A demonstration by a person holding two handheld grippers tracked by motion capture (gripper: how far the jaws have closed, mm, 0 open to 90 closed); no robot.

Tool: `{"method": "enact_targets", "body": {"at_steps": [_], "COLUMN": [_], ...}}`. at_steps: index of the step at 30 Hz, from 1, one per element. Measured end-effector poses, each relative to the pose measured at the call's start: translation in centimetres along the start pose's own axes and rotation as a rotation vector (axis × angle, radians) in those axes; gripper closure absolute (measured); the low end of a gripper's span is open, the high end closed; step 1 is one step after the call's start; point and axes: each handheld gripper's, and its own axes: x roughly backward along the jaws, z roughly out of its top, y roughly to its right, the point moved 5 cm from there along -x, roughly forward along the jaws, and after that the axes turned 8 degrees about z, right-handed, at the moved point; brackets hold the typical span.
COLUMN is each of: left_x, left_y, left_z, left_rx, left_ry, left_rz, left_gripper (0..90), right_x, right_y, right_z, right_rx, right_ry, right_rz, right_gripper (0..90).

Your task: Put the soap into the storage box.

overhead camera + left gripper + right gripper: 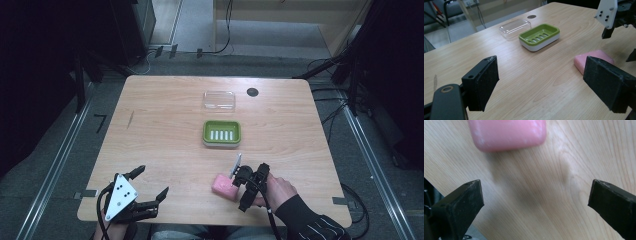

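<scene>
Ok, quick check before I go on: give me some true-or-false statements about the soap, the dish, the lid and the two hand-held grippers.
1. The pink soap lies in the green soap dish. False: it lies on the table, nearer the person.
2. The right hand-held gripper is open, with the soap just ahead of it. True.
3. The clear lid covers the dish. False: it lies apart, beyond the dish.
4. The left hand-held gripper holds nothing. True.
5. The dish is empty. True.
</scene>
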Motion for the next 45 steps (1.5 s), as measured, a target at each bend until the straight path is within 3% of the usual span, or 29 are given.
{"method": "enact_targets", "body": {"at_steps": [22, 45], "left_x": [0.0, 0.1], "left_y": [0.0, -0.1], "left_z": [0.0, 0.0], "left_rx": [0.003, 0.007], "left_ry": [0.0, 0.003], "left_rz": [0.001, 0.004], "left_gripper": [13.9, 13.9], "right_x": [0.0, -0.7], "right_y": [-0.9, -1.1], "right_z": [3.4, 5.7], "right_rx": [0.047, 0.092], "right_ry": [0.015, 0.011], "right_rz": [0.033, 0.04], "right_gripper": [0.0, 0.4]}}
